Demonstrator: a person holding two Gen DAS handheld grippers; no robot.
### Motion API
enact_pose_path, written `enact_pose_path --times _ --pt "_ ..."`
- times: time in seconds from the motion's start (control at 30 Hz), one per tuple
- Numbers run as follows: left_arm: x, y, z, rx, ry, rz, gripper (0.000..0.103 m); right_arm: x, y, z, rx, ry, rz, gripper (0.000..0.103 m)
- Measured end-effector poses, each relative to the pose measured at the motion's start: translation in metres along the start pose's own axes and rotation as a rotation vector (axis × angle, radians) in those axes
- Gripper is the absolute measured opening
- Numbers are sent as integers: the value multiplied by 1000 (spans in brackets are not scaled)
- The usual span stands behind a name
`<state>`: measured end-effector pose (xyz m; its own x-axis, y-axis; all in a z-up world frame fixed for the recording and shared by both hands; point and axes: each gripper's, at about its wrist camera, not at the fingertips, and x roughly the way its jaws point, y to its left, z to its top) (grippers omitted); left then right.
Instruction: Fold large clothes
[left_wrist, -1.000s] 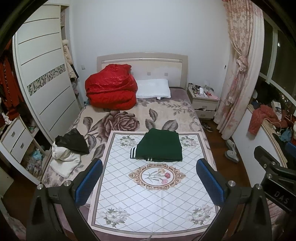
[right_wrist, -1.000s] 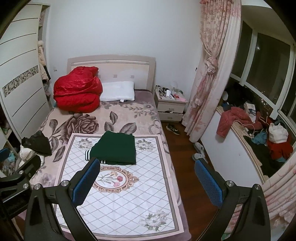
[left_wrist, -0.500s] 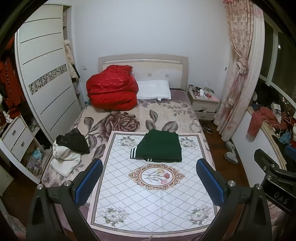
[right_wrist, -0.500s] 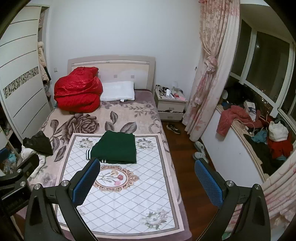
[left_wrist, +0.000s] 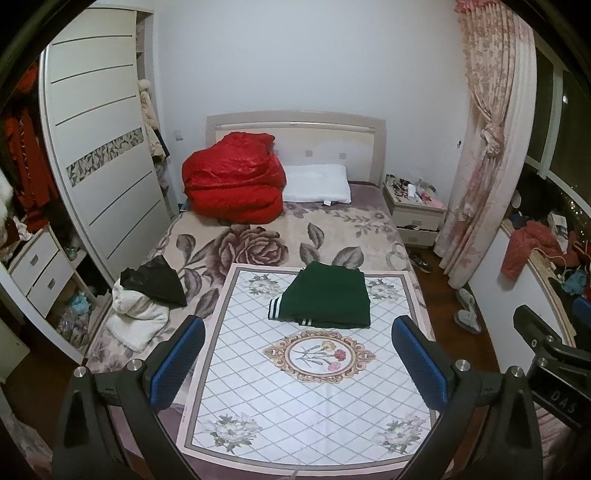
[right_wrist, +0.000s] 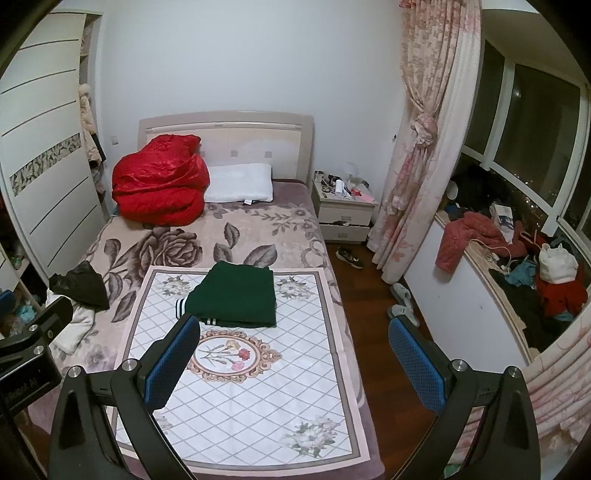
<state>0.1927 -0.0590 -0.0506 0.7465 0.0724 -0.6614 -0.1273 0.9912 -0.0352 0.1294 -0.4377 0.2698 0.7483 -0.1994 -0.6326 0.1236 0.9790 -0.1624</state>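
The bed (left_wrist: 258, 236) fills most of both views under a rose-patterned blanket, with a white quilted mat (left_wrist: 306, 369) laid over its near half. Over the last second both cameras have drifted back and up a little, so slightly more of the room shows, while nothing on the bed has shifted. That reads as a retreat from finished work: the green garment (left_wrist: 325, 301) lies on the far part of the mat as a neat flat rectangle, striped cuffs showing at its left and front edges, and it appears to need no further fold.

A red quilt (left_wrist: 234, 181) is heaped at the head of the bed beside a white pillow (left_wrist: 317, 188). At the bed's left edge sits a small pile of clothes (left_wrist: 147, 299), black on top of white, which is probably the next thing to fold.

The left gripper (left_wrist: 297, 363) hovers high above the foot of the bed, jaws spread wide with nothing between them. The right gripper (right_wrist: 291, 363) hangs level with it, over the bed's right edge and the wooden floor, jaws likewise wide apart and empty. Each is well apart from the green garment.
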Motion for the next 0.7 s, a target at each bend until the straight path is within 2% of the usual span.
enact_pose_path --times 0.47,0.7 --pt "1 8 -2 -13 8 18 103 25 16 32 -30 1 38 103" --pt "1 10 -1 -10 7 19 103 30 18 36 -32 1 44 103"
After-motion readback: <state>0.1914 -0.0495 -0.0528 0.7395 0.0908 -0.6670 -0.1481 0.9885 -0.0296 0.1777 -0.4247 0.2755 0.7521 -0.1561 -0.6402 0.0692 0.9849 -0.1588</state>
